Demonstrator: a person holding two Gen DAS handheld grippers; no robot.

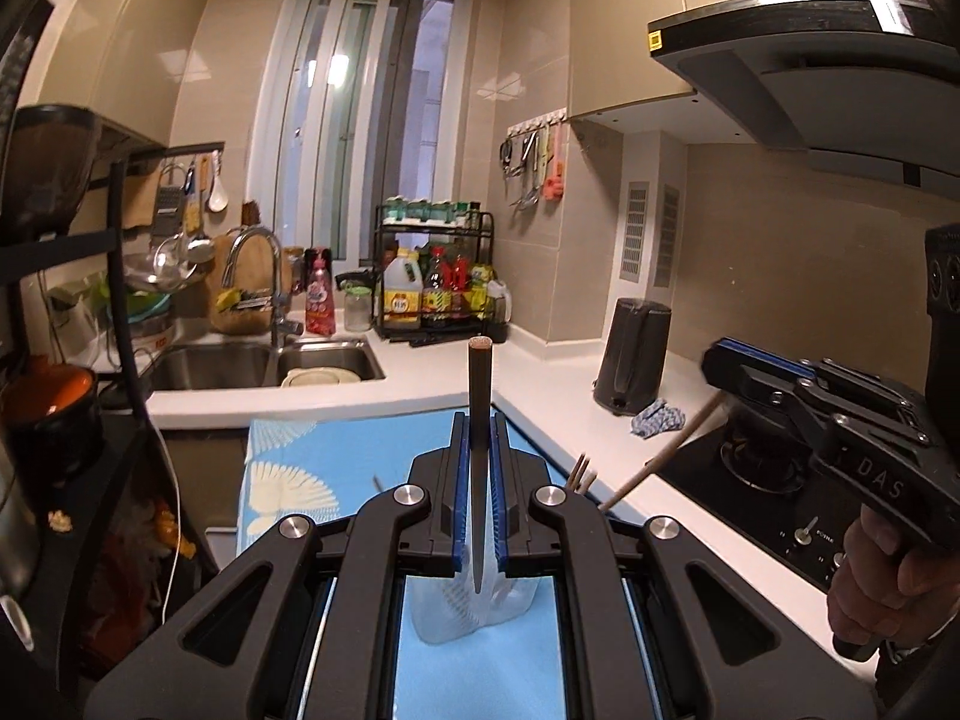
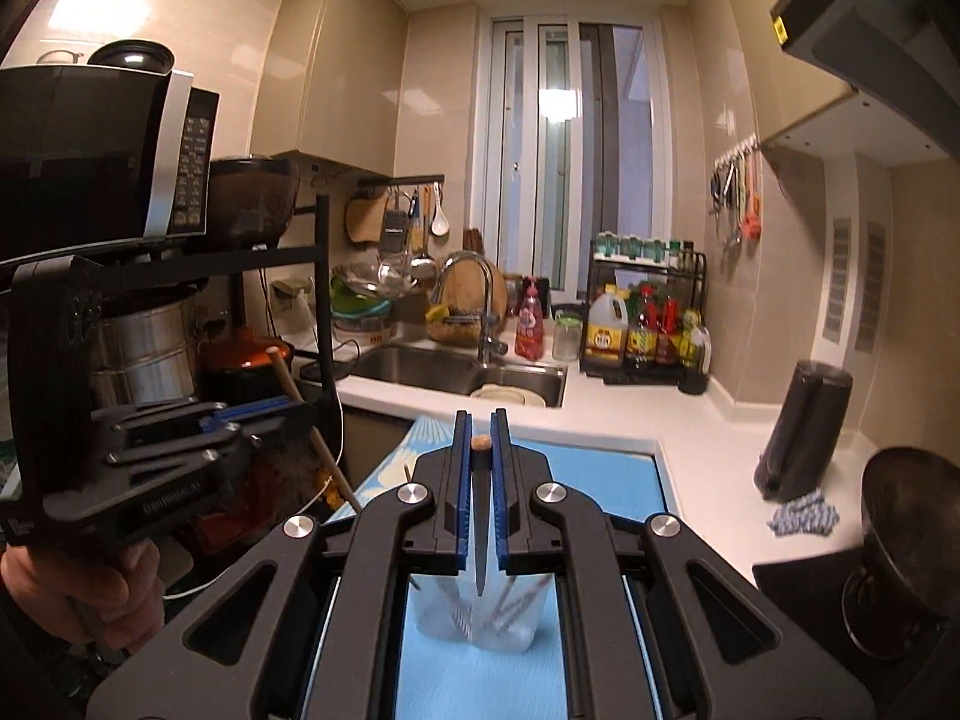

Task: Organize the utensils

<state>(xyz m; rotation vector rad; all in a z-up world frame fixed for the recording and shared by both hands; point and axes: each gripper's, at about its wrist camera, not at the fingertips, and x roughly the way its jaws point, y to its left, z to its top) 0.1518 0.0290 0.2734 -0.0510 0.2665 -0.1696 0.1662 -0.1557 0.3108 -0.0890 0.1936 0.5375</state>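
Observation:
My left gripper (image 1: 479,420) is shut on a dark chopstick (image 1: 480,396). The stick stands upright between the blue pads, its blunt end up and its thin tip down over a clear plastic container (image 1: 474,618) on the blue mat (image 1: 336,462). My right gripper (image 2: 480,420) is shut on a second chopstick (image 2: 480,516), tip down above the same clear container (image 2: 474,624), which holds several sticks. Each gripper shows in the other's view: the right gripper (image 1: 723,360) and the left gripper (image 2: 300,408) each clamp a tan stick slanting down.
A steel sink (image 1: 240,363) with a faucet (image 1: 273,276) lies beyond the mat. A condiment rack (image 1: 438,282) stands in the corner. A dark kettle (image 1: 633,354), a blue cloth (image 1: 657,417) and the hob (image 1: 756,480) are at the right. A shelf with a microwave (image 2: 102,156) and pots stands at the left.

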